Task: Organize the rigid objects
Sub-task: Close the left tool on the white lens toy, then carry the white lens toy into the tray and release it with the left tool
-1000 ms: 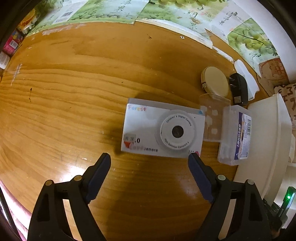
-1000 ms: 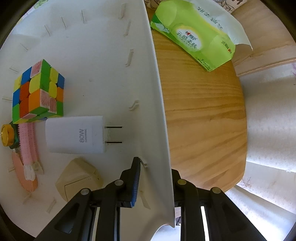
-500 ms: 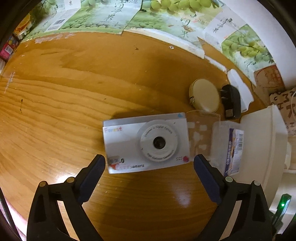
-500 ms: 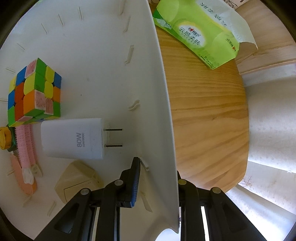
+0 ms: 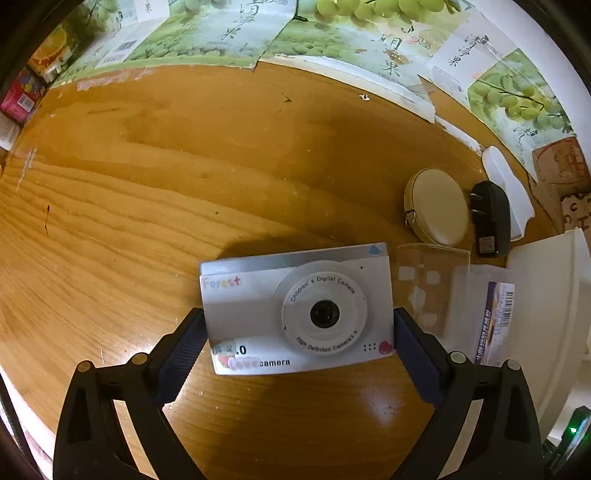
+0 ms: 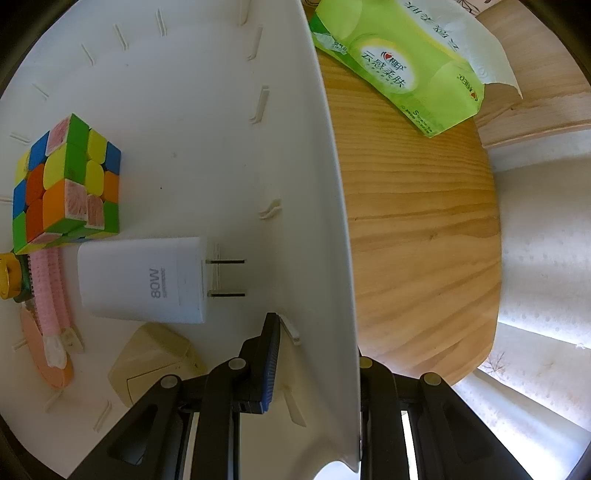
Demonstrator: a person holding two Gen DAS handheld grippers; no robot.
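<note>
A white children's digital camera (image 5: 295,310) lies flat on the wooden table. My left gripper (image 5: 297,343) straddles it, one finger touching each short end, jaws wide. In the right wrist view my right gripper (image 6: 314,354) is shut on the side wall of a white bin (image 6: 325,206). The bin holds a Rubik's cube (image 6: 66,184), a white 80W charger (image 6: 144,282), a beige block (image 6: 155,360), a pink brush (image 6: 50,295) and a gold-capped item (image 6: 7,273).
Right of the camera lie a clear plastic case (image 5: 461,302), a round beige case (image 5: 436,206), a black plug adapter (image 5: 489,221) and the white bin's corner (image 5: 546,295). Printed grape cartons (image 5: 332,33) line the far edge. A green tissue pack (image 6: 395,62) lies beyond the bin.
My left gripper moved forward over the camera, and its fingers now sit against the camera's two ends. The right gripper kept its hold on the bin wall.
</note>
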